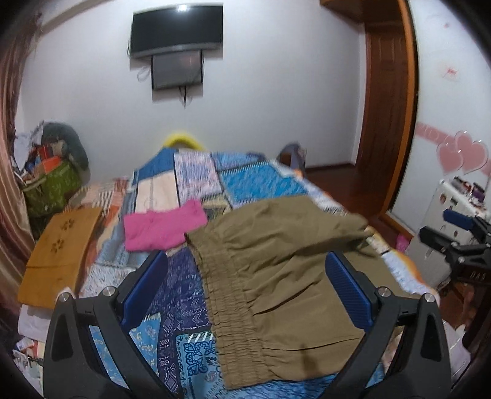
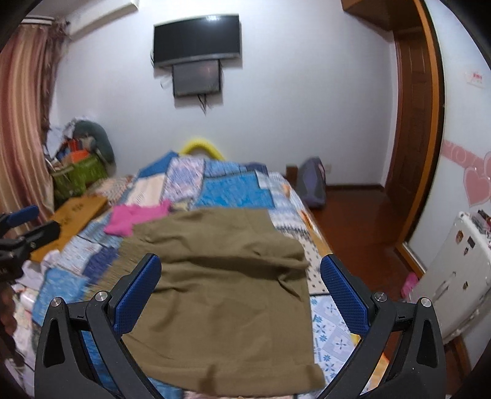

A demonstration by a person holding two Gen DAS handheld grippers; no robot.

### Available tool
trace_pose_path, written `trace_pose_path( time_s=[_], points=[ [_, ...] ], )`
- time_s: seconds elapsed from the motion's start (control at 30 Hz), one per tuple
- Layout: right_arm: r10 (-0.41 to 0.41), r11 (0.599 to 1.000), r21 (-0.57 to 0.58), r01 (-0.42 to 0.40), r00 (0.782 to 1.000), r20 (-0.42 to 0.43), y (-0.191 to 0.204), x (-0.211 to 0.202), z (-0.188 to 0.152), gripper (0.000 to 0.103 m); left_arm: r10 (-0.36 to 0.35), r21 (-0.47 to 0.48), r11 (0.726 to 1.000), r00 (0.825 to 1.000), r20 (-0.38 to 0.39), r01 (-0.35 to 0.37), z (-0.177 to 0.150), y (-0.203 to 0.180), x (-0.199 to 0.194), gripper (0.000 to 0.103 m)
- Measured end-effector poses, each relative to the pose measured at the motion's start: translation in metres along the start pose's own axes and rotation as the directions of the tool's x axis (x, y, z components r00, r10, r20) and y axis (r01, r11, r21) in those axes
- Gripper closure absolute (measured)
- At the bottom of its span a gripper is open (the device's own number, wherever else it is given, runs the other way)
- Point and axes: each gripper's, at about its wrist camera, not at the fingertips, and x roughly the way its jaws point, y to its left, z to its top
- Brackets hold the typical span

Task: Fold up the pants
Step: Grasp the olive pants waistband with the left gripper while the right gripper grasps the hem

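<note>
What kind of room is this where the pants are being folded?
Most likely a bedroom in a home: the olive pants lie on a bed with a patchwork quilt, a television hangs on the wall, and curtains hang at one side.

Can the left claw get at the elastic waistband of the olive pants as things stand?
Probably yes. The left claw is open above the olive pants, with the elastic waistband lying exposed between its fingers. Nothing covers that edge; the pink garment lies farther back.

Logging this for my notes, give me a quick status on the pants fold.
Left gripper open, right gripper open, both empty. Olive pants lie folded on the patchwork bedspread. Pink garment just beyond, touching the pants' far corner.
</note>
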Motion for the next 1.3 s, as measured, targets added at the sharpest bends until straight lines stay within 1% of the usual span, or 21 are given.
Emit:
trace_pose_path(
  time_s=[0.03,0.1,0.23,0.33,0.37,0.4,0.43,0.5,0.6,0.67,0.7,0.73,0.8,0.83,0.9,0.97,1.07,1.13,1.17,1.2,1.3],
  points=[
    [-0.008,1.000,0.001,0.008,1.000,-0.019,-0.004,0.006,-0.001,0.000,0.008,0.003,1.000,0.999,-0.038,-0.008,-0.001,0.003,0.015,0.000],
    [-0.015,1.000,0.002,0.015,0.999,-0.051,-0.015,0.020,-0.004,0.000,0.005,0.011,1.000,0.996,-0.084,-0.004,-0.003,0.008,0.034,0.000],
    [-0.007,1.000,0.026,0.010,0.994,-0.111,-0.035,0.044,-0.008,0.000,-0.026,0.013,1.000,0.988,-0.151,0.028,-0.008,0.021,0.069,0.000],
    [0.005,0.999,0.041,0.002,0.987,-0.162,-0.050,0.067,-0.010,0.001,-0.028,0.009,1.000,0.979,-0.201,0.030,-0.011,0.030,0.093,0.000],
    [0.007,0.999,0.043,0.001,0.984,-0.177,-0.055,0.074,-0.012,0.004,-0.027,0.005,1.000,0.976,-0.217,0.028,-0.012,0.033,0.099,0.001],
    [0.012,0.999,0.042,-0.004,0.980,-0.197,-0.060,0.080,-0.013,0.008,-0.027,-0.003,1.000,0.969,-0.245,0.028,-0.014,0.038,0.110,0.007],
    [0.019,0.999,0.044,-0.010,0.977,-0.212,-0.062,0.086,-0.015,0.010,-0.031,-0.008,1.000,0.964,-0.266,0.030,-0.015,0.041,0.116,0.016],
    [0.046,0.998,0.057,-0.032,0.968,-0.247,-0.069,0.097,-0.018,0.016,-0.047,-0.025,0.999,0.946,-0.321,0.041,-0.019,0.047,0.132,0.024],
    [0.082,0.994,0.091,-0.057,0.952,-0.295,-0.079,0.114,-0.023,0.017,-0.052,-0.038,0.998,0.933,-0.357,0.041,-0.025,0.051,0.147,0.028],
    [0.103,0.992,0.108,-0.072,0.943,-0.318,-0.082,0.124,-0.026,0.019,-0.068,-0.045,0.997,0.924,-0.376,0.055,-0.028,0.052,0.156,0.033],
    [0.121,0.989,0.117,-0.087,0.935,-0.332,-0.083,0.128,-0.028,0.024,-0.076,-0.049,0.997,0.919,-0.387,0.062,-0.030,0.052,0.159,0.037],
    [0.136,0.988,0.122,-0.099,0.929,-0.345,-0.083,0.132,-0.030,0.028,-0.091,-0.053,0.996,0.910,-0.404,0.076,-0.032,0.051,0.164,0.042],
    [0.162,0.984,0.128,-0.122,0.910,-0.381,-0.084,0.141,-0.035,0.039,-0.112,-0.056,0.994,0.894,-0.433,0.098,-0.037,0.048,0.171,0.049],
    [0.171,0.983,0.128,-0.130,0.902,-0.397,-0.084,0.146,-0.037,0.042,-0.122,-0.056,0.993,0.887,-0.446,0.108,-0.039,0.046,0.175,0.050],
    [0.192,0.980,0.136,-0.147,0.882,-0.430,-0.084,0.154,-0.042,0.055,-0.115,-0.048,0.993,0.885,-0.451,0.105,-0.039,0.044,0.178,0.050],
    [0.209,0.976,0.149,-0.158,0.868,-0.450,-0.085,0.161,-0.045,0.061,-0.119,-0.056,0.993,0.880,-0.459,0.105,-0.040,0.044,0.180,0.050],
    [0.211,0.977,0.136,-0.167,0.867,-0.452,-0.086,0.163,-0.045,0.065,-0.131,-0.074,0.991,0.872,-0.471,0.108,-0.039,0.045,0.182,0.050],
    [0.184,0.983,0.096,-0.157,0.868,-0.460,-0.084,0.164,-0.043,0.074,-0.108,-0.027,0.994,0.873,-0.475,0.109,-0.041,0.040,0.181,0.050],
    [0.159,0.987,0.066,-0.145,0.870,-0.466,-0.083,0.166,-0.043,0.084,-0.099,-0.009,0.994,0.875,-0.475,0.107,-0.040,0.038,0.181,0.050],
    [0.154,0.988,0.056,-0.144,0.870,-0.469,-0.084,0.167,-0.043,0.087,-0.087,0.008,0.995,0.877,-0.473,0.103,-0.041,0.035,0.180,0.050],
    [0.144,0.989,0.043,-0.141,0.868,-0.476,-0.087,0.166,-0.043,0.093,-0.058,0.052,0.994,0.881,-0.469,0.093,-0.042,0.031,0.179,0.050]
  ],
)
